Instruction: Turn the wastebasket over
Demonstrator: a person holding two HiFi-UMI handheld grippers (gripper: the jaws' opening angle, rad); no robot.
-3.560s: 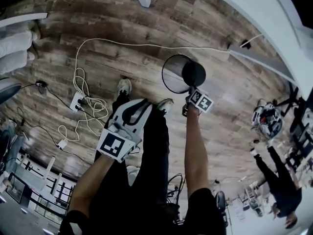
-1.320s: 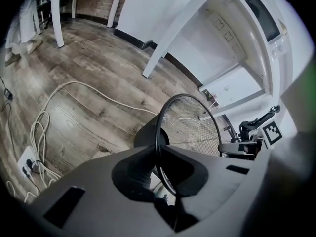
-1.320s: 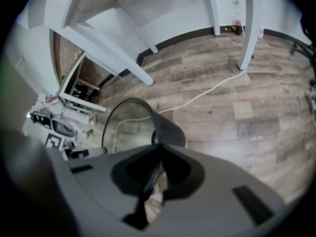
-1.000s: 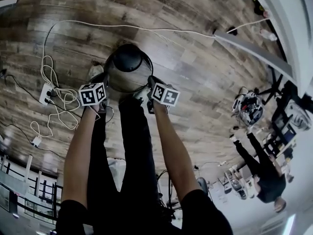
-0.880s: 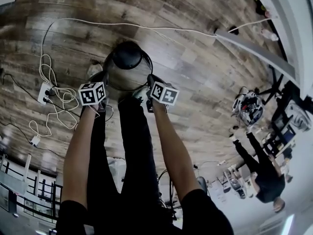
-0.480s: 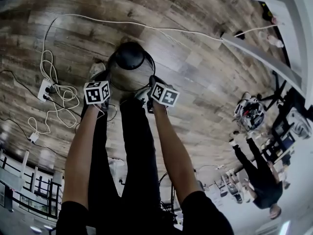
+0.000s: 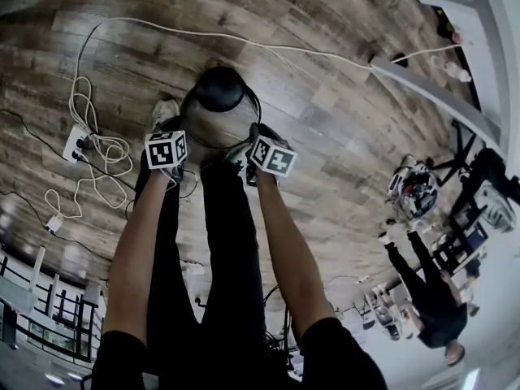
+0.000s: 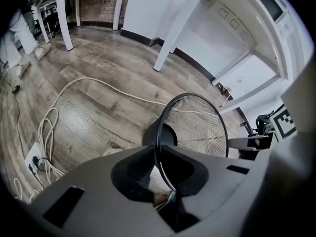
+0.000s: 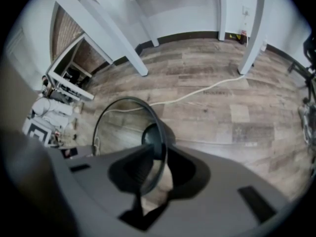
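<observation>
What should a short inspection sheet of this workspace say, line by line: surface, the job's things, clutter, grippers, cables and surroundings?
Surface: wood plank floor.
Job's things: black mesh wastebasket, tilted, with its open rim toward the grippers and its solid base on the far side.
Clutter: nothing seen near the wastebasket.
Grippers: left gripper is shut on the rim. The right gripper has just been opening its jaws, with the rim between them and a gap on one side.
Cables: long white cable runs across the floor beyond the wastebasket. A coiled white cable and a power strip lie to the left.
Surroundings: white frame legs; another person at the far right.
</observation>
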